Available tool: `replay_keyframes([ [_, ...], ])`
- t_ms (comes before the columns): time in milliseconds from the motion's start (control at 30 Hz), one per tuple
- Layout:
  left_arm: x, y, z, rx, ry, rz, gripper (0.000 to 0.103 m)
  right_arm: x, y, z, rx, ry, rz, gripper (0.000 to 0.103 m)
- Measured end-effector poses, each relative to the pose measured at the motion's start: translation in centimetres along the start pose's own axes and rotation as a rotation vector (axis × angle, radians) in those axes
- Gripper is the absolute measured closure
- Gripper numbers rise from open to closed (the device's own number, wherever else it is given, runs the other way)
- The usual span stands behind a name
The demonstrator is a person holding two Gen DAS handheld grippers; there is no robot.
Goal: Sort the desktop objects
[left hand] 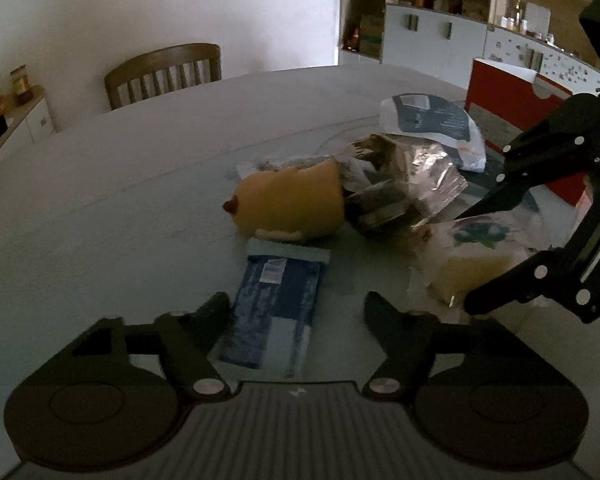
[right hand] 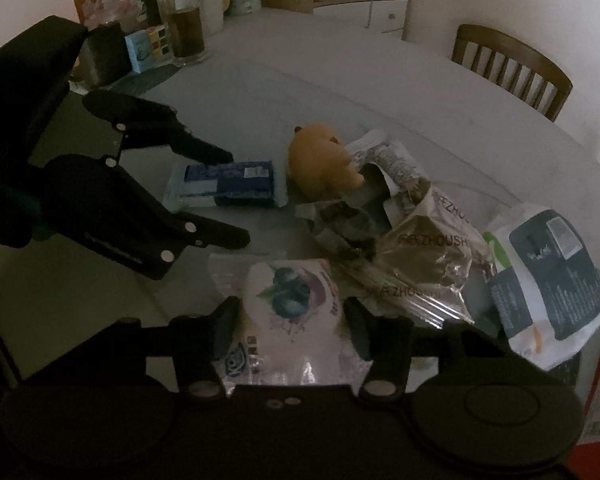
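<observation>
The blueberry snack packet [right hand: 288,320], lying on the table [right hand: 340,92] between the right gripper [right hand: 290,324]'s wide jaws, looks light, crinkly and slippery, so pinch its middle; left gripper [left hand: 298,312] gapes over the blue packet [left hand: 278,300].

Table [left hand: 140,184] seen as pale grey-green, plain. Plush [left hand: 296,200] is yellow-tan w/ a small red-brown nub. Blue pack [left hand: 276,304] – dark blue, mottled, w/ pale blue end strip & pale panel. Foil bag [right hand: 424,256] is shown silver-brown, shiny, w/ dark lettering. White bag [right hand: 548,272] carries a dark slate label & a green edge. Blueberry pouch [right hand: 292,304] – pale pink-white, printed w/ dark blue berries & green leaves. Both grippers, left [left hand: 298,310] & right [right hand: 286,326], are black w/ silver screws. Chair [left hand: 168,72] is brown, slatted. Box [left hand: 520,96] is red w/ white rim.
</observation>
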State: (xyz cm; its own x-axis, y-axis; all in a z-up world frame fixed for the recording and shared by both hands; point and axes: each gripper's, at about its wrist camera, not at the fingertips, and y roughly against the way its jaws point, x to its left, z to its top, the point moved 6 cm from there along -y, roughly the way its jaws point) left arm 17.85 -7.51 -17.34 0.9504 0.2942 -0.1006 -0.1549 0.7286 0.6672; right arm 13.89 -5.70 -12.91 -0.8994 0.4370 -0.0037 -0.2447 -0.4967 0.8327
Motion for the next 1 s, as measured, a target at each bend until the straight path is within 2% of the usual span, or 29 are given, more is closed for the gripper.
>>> replay_keyframes([
  [133,-0.2,0.0,0.3,-0.004,-0.001,0.002,0.063,0.0,0.4,0.0,-0.004,-0.026,-0.010,0.049],
  [233,-0.3,0.0,0.4,-0.001,-0.001,0.006,0.065,-0.1,0.8,0.1,-0.009,-0.034,-0.024,0.050],
  [400,-0.7,0.1,0.5,0.001,-0.010,0.046,0.063,-0.1,1.8,-0.1,-0.020,-0.049,-0.035,0.050],
  [467,-0.9,0.3,0.4,-0.004,-0.023,0.062,0.051,-0.1,2.0,-0.2,-0.020,-0.050,-0.041,0.050],
  [533,-1.0,0.6,0.4,-0.019,-0.027,0.079,0.022,-0.2,2.2,-0.3,-0.021,-0.054,-0.049,0.050],
  [567,-0.9,0.7,0.3,-0.025,-0.020,0.083,0.021,-0.3,2.3,-0.4,-0.023,-0.058,-0.051,0.050],
  [733,-0.9,0.3,-0.1,-0.002,0.008,0.089,0.021,-0.4,3.0,-0.9,-0.034,-0.081,-0.047,0.050],
  [900,-0.9,0.0,-0.2,0.002,0.047,0.050,0.022,-0.6,3.6,-1.5,-0.041,-0.112,-0.054,0.050],
  [967,-1.1,0.0,-0.1,-0.003,0.045,0.049,0.032,-0.7,3.7,-1.7,-0.042,-0.118,-0.058,0.050],
  [1000,-1.2,0.1,0.0,-0.007,0.044,0.050,0.044,-0.7,3.7,-1.8,-0.041,-0.120,-0.061,0.050],
])
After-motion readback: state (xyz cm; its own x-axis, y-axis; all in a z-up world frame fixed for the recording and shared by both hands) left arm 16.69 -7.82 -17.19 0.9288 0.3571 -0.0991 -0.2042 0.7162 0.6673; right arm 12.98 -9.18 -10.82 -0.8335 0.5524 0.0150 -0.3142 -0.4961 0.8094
